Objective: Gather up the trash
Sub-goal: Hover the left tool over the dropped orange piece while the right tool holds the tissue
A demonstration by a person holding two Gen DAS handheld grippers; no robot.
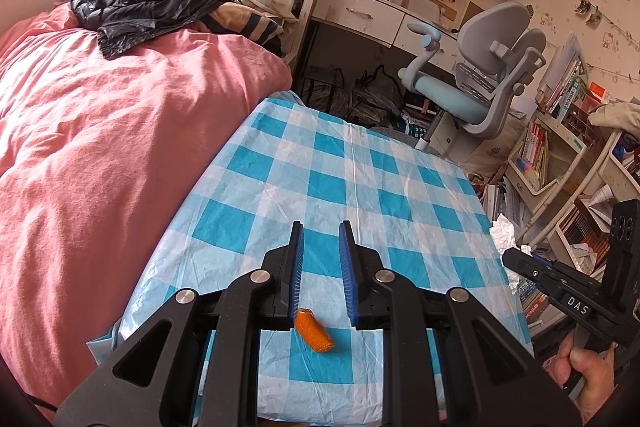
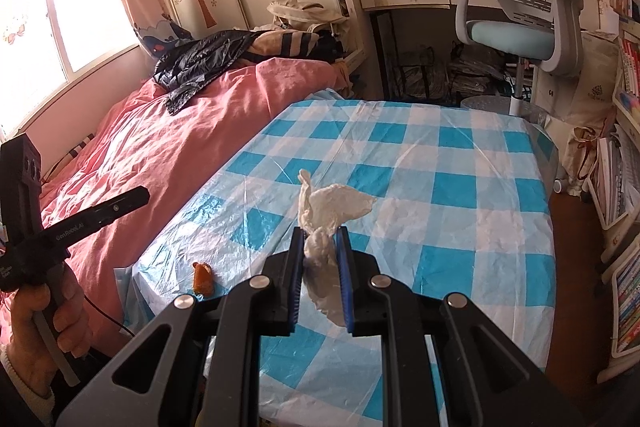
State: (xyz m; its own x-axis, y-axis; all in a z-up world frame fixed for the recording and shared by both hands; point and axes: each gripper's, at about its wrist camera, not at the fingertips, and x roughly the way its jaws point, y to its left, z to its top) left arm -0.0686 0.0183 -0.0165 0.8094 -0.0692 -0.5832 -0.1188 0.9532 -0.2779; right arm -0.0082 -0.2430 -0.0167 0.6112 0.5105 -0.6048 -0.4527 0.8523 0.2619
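My right tongs [image 2: 320, 241] pinch the crumpled tissue [image 2: 332, 207]. My left tongs [image 1: 321, 235] stand narrow and empty above the orange scrap [image 1: 314, 331], which lies near the surface's [image 1: 360, 163] near-left corner, long axis slanting toward the front edge; left is nearer.

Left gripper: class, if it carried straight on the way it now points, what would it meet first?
Probably the checked tablecloth. The left gripper holds nothing and tilts down at bare cloth ahead; the orange scrap lies beneath and behind its tips, so it would likely pass over that. Depth is uncertain.
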